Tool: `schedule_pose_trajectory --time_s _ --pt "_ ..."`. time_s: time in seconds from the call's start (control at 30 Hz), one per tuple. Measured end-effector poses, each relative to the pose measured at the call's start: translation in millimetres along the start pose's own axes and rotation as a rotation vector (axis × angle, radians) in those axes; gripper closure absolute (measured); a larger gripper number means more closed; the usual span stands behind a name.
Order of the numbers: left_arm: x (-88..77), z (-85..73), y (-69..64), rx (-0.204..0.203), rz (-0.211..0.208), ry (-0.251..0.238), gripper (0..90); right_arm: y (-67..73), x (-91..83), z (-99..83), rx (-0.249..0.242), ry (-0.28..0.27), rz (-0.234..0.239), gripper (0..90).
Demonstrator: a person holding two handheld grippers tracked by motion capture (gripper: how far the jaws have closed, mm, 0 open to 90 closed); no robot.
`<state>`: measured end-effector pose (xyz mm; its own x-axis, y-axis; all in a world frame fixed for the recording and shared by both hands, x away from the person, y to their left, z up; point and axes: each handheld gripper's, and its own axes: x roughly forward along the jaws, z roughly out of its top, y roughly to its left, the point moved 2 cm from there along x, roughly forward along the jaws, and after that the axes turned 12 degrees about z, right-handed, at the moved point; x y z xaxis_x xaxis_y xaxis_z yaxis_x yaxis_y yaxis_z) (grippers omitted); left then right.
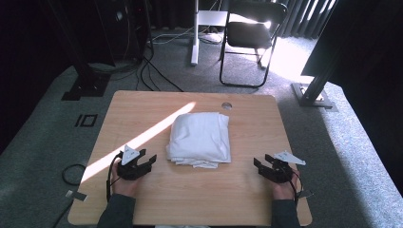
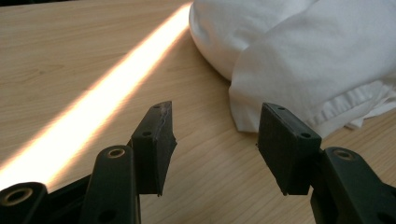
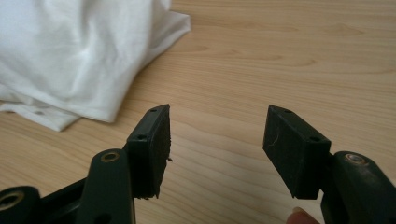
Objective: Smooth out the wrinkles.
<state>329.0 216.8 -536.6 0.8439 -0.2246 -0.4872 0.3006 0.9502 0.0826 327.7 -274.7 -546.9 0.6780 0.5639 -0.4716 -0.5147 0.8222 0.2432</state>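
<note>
Presently, item one: the fingers (image 2: pixel 156 144) of the left gripper (image 1: pixel 144 163) are seen parted, with bare wood between them and nothing clamped; they are held low over the worktop (image 1: pixel 142 107), just to the left of the folded white cloth (image 1: pixel 199 137) and apart from it. In the left gripper view the cloth's (image 2: pixel 299 56) hemmed near corner is seen just beyond the right-hand finger, not touched.

Item two: the fingers (image 3: pixel 152 149) of the right gripper (image 1: pixel 266 166) are likewise seen standing apart, empty, with only wood grain between them. This gripper is held to the right of the cloth, farther from it than the left one. In the right gripper view the cloth (image 3: pixel 70 51) is seen ahead of the left-hand finger, with a stretch of worktop (image 3: pixel 280 51) between.

Item three: the cloth, white, is folded into a roughly square bundle, with loose layered edges at its near side. It is placed near the middle of the worktop, between the two grippers.

Item four: a strip of sunlight (image 1: pixel 142 140) is cast slantwise across the wood, from the cloth's far left corner down past the left gripper.

Item five: a black folding chair (image 1: pixel 252 35) is set on the grey carpet beyond the cloth, past the far edge of the worktop.
</note>
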Motion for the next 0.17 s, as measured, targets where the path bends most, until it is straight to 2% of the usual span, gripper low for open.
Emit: schedule_pose_trajectory --time_s 0.1,0.17 --pt "2.0 -2.1 -0.1 0.006 0.007 0.007 46.5 -4.9 -0.2 -2.0 0.028 -0.013 0.004 40.9" --pt "2.3 -2.1 -0.2 0.007 0.008 0.007 46.5 -6.4 -0.4 -2.5 0.028 -0.011 -0.003 40.9"
